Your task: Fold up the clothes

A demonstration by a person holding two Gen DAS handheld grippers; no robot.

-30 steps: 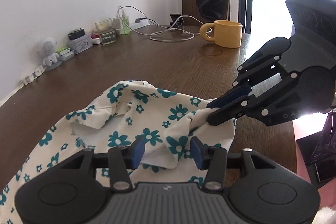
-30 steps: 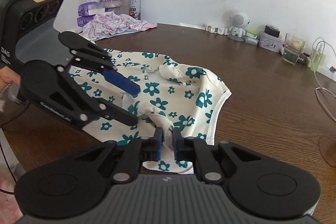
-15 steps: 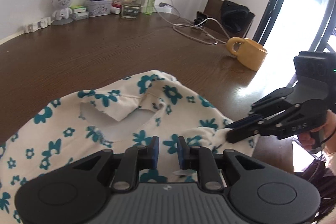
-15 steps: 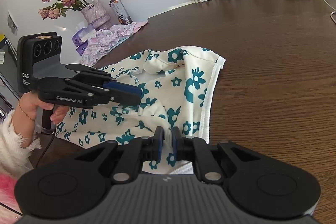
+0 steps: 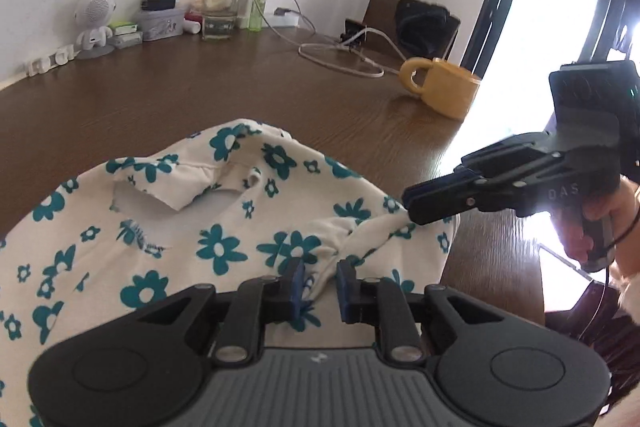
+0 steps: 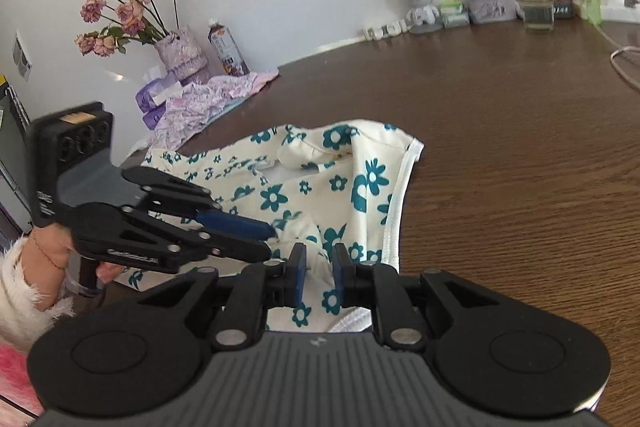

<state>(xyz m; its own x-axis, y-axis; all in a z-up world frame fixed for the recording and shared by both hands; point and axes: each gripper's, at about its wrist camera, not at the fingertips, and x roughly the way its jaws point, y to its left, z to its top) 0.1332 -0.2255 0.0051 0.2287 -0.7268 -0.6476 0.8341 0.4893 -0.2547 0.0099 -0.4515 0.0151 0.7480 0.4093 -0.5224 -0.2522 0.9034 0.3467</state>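
Two pairs of black tongs with blue pads, both pinching one cream cotton garment printed with teal flowers (image 5: 220, 247). Left tongs (image 5: 320, 283) closed narrowly on a raised fold at the near edge of the cloth. Right tongs (image 6: 318, 275) likewise nipped on a fold, just beside the left pair, with a twisted ridge of fabric stretched between the two. Rest of the garment spread on the dark brown wooden bench (image 5: 200, 87), white-trimmed edge toward the open wood, a flap turned over near the neckline.

Farther along the bench: a yellow ceramic mug (image 5: 448, 91), well apart from the cloth, inside out of sight. By the wall, a clear glass tumbler (image 6: 538, 11) with a little liquid at its bottom. At the other end, a lilac vase (image 6: 180, 55) holding faded pink roses, and beside it a plastic bottle with a dark label (image 6: 228, 47), contents hard to judge.

Near hem of the garment hidden under the tong bodies in both views. Hands mostly cut off: only fingers round a handle and a fluffy white cuff (image 6: 20, 291). Small items along the wall too small to identify.
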